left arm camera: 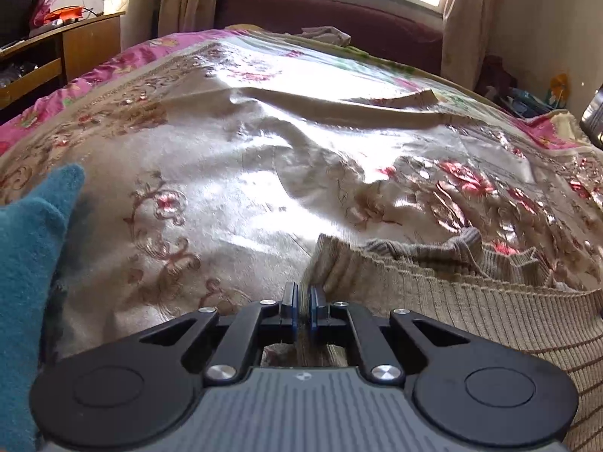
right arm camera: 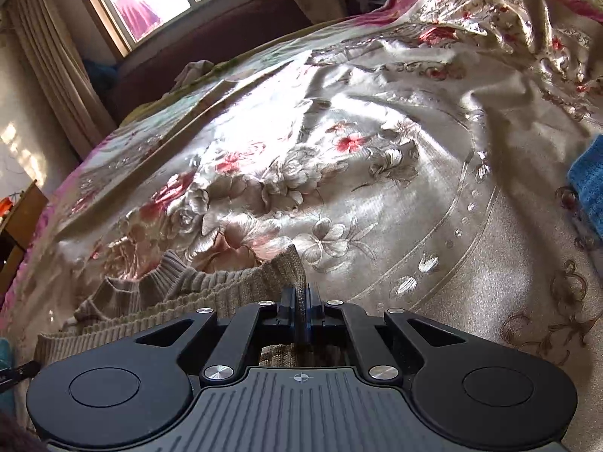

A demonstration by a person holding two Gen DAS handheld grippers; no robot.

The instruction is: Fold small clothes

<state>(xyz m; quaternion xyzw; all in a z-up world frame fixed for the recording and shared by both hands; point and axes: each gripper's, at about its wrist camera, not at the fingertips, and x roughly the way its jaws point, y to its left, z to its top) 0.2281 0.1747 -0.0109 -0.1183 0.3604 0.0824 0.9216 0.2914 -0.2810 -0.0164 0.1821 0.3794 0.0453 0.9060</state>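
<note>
No readable text, brand, number or label anywhere in either view. Only a small round crosshair mark (right arm camera: pixel 300 377) on the near grey ribbed housing in the right wrist view, and a similar small round mark (left arm camera: pixel 301 376), too blurred to make out, on the same spot in the left wrist view. Woven flowers and scrolls on the bedspread (left arm camera: pixel 241 173), but no lettering. Nothing legible on the far wooden cabinet (left arm camera: pixel 86 43) at the left.
</note>
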